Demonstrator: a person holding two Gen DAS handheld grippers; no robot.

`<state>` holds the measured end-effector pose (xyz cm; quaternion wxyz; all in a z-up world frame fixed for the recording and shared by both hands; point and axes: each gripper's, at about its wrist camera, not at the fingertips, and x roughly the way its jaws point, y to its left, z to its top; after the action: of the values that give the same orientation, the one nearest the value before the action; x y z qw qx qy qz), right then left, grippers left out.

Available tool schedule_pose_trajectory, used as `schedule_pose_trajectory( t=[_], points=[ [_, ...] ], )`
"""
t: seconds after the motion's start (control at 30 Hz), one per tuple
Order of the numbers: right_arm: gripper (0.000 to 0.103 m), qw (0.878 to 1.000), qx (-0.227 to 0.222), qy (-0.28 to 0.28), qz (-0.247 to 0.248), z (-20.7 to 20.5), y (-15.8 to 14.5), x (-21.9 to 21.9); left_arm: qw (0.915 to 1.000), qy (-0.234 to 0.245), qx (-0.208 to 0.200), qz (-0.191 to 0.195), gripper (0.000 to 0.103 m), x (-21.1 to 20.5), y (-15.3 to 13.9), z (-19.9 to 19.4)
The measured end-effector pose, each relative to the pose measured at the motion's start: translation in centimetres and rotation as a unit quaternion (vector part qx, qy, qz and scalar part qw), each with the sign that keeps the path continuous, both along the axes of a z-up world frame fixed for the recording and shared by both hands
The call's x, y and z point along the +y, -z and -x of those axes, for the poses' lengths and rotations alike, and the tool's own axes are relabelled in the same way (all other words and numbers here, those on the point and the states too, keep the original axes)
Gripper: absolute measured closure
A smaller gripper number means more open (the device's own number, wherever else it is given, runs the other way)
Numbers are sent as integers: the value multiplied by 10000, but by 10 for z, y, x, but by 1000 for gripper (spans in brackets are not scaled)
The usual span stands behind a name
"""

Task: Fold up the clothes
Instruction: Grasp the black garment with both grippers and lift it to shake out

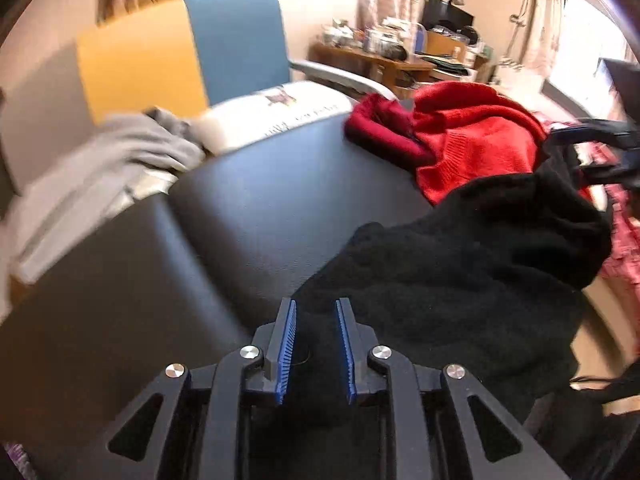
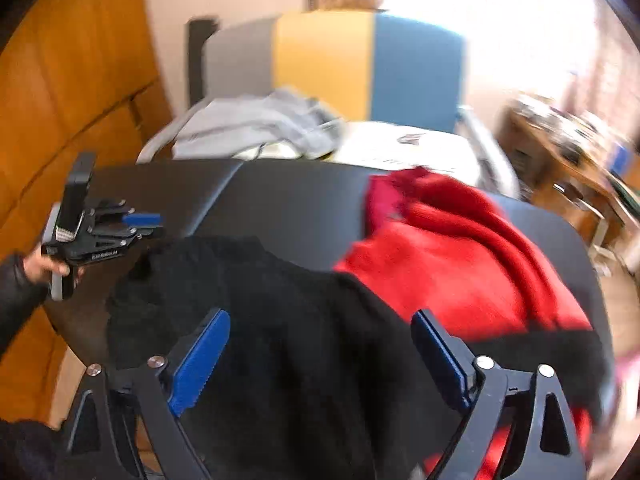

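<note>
Left gripper (image 1: pixel 316 344) we see narrowly parted over one black garment (image 1: pixel 460 280), grip unclear; right gripper (image 2: pixel 320 360) gapes; one red sweater (image 2: pixel 460 264) half hidden.

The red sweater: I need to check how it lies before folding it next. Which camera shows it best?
The left wrist view: the red sweater appears sharp there, crumpled on the dark table, its knit and darker folded part visible. The right wrist view shows it larger but blurred, its near edge hidden under the black garment.
</note>
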<state>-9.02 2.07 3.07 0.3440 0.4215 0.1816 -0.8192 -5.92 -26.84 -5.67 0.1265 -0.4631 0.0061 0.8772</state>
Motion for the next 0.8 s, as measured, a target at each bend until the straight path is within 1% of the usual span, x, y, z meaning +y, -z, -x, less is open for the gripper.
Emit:
schedule_pose_trajectory(
  t=[0.03,0.1,0.13,0.2,0.27,0.3,0.33,0.37,0.4,0.47,0.5,0.53,0.57,0.67,0.7,0.73,0.77,0.8],
  points=[
    [20,9996,-160,-127,-212,18,14,-12,9999,70,-110,-36,83,-3,5,5],
    [22,9957,-594,-341,-615,50,43,-30,9993,259,-270,-37,82,-5,15,13],
    [26,9922,-859,-433,-793,62,58,-38,9988,351,-342,-34,82,-5,20,16],
    [33,9844,-1140,-468,-1256,84,88,-49,9976,478,-498,-92,82,-7,29,21],
    [42,9762,-1405,-561,-1555,94,110,-53,9964,604,-579,-159,81,-5,36,29],
    [58,9732,-1457,-594,-1676,95,117,-54,9957,666,-619,-192,81,-5,40,34],
    [80,9712,-1512,-623,-1731,94,123,-53,9948,728,-670,-243,81,-3,44,37],
    [88,9694,-1574,-653,-1770,92,128,-52,9939,801,-705,-285,79,-1,47,38],
    [93,9694,-1545,-642,-1797,89,131,-51,9935,901,-657,-234,76,4,49,37],
    [96,9721,-1390,-591,-1794,82,131,-48,9928,1027,-590,-167,76,13,52,33],
    [97,9747,-1275,-559,-1752,76,129,-46,9937,904,-626,-220,77,14,52,30],
    [97,9767,-1154,-528,-1733,71,126,-45,9943,796,-664,-266,84,16,52,28],
    [97,9795,-968,-495,-1695,64,121,-44,9949,708,-658,-299,97,17,50,23],
    [98,9873,-310,-456,-1493,32,96,-42,9980,378,-335,-383,98,22,39,-10],
    [98,9887,-126,-455,-1421,21,87,-41,9985,238,-224,-443,98,21,35,-20],
    [98,9898,49,-456,-1348,10,79,-40,9982,10,-89,-587,98,13,30,-31],
    [98,9910,244,-439,-1244,-3,69,-38,9966,-297,117,-758,98,5,22,-46],
    [98,9917,445,-417,-1131,-16,58,-36,9930,-653,383,-905,98,-3,12,-66]
  ],
)
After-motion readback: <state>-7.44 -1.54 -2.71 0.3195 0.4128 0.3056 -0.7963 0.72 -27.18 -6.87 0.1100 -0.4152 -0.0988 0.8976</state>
